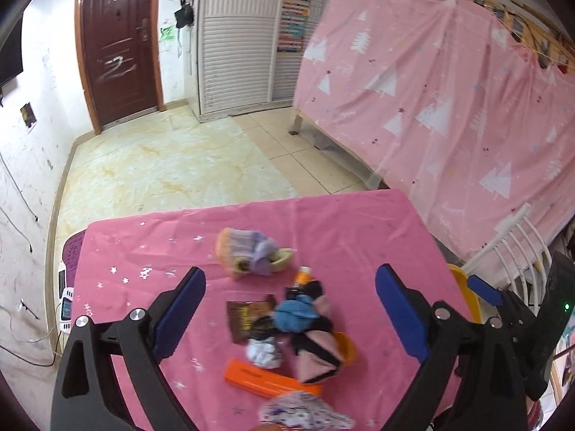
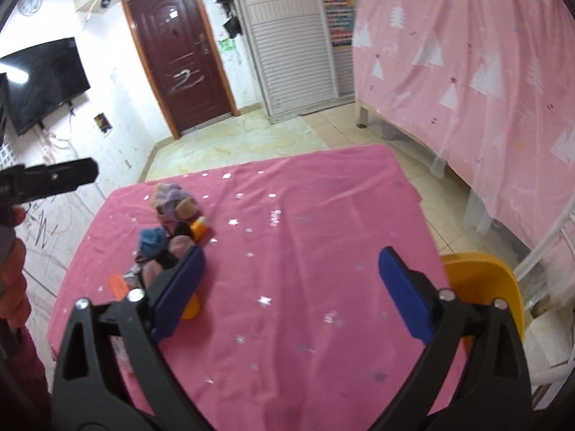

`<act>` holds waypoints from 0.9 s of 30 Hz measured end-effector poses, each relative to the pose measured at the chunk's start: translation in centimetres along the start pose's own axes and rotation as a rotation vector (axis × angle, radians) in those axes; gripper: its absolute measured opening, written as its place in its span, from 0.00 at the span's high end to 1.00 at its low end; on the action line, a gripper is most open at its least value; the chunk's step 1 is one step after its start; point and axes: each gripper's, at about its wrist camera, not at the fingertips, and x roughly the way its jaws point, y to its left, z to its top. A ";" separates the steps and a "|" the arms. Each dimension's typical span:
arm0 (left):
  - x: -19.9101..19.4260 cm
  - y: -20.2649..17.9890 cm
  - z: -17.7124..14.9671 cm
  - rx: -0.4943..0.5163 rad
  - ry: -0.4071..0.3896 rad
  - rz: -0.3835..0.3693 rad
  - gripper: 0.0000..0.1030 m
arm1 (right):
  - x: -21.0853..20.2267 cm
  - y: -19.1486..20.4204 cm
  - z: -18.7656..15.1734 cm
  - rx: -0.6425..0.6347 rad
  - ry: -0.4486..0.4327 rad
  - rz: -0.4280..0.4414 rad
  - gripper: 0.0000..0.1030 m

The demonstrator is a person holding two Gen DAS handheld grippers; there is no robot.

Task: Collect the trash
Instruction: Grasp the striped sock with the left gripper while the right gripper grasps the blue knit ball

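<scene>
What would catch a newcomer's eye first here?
The pink tablecloth fills the foreground, and a jumble of small items sits on it: a blue wad, an orange box, a dark packet and a purple-and-tan bundle farther back. Behind to the right hangs a pink sheet printed with white trees, and a dark red door stands at far left. Both tools, left and right, stand open and empty.
</scene>
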 end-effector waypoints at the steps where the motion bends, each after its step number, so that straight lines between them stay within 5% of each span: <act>1: 0.3 0.5 0.1 -0.005 0.007 0.005 0.14 | 0.5 0.6 0.0 -0.010 0.010 0.008 0.08; 22: 9.3 3.9 2.0 -0.099 0.119 0.051 0.14 | 7.2 6.8 0.3 -0.129 0.111 0.130 0.08; 27: 12.2 4.2 2.7 -0.091 0.166 0.032 0.14 | 6.4 8.2 0.6 -0.175 0.096 0.232 0.08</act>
